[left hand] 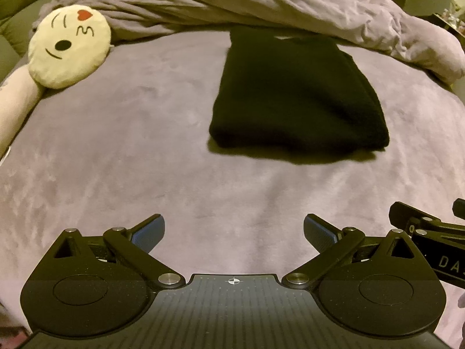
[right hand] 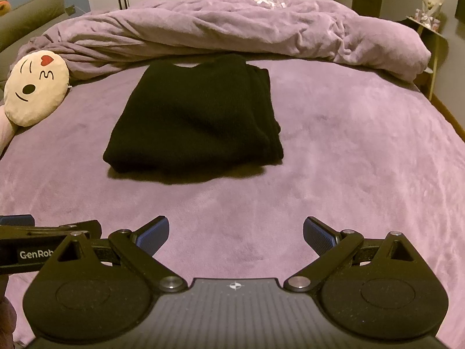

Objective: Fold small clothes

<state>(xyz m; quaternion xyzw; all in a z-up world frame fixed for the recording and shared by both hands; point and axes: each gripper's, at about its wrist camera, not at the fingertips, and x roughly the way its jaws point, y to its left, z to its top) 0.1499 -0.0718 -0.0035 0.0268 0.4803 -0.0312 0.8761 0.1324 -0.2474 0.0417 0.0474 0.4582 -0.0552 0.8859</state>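
1. Purple bedspread [right hand: 348,151] fills both views; white wardrobe doors at back.
2. Left gripper [left hand: 234,232]: jaws wide apart, nothing btwn blue pads, above bare spread.
3. Right gripper [right hand: 236,234]: also spread wide, empty, just beside the left one.
4. Black garment [right hand: 197,116] lies folded flat, mid-bed, well apart from both grippers, ahead of them.
5. Bunched duvet [right hand: 232,26] just behind garment.
6. Emoji cushion [right hand: 36,87] far left, apart from garment.
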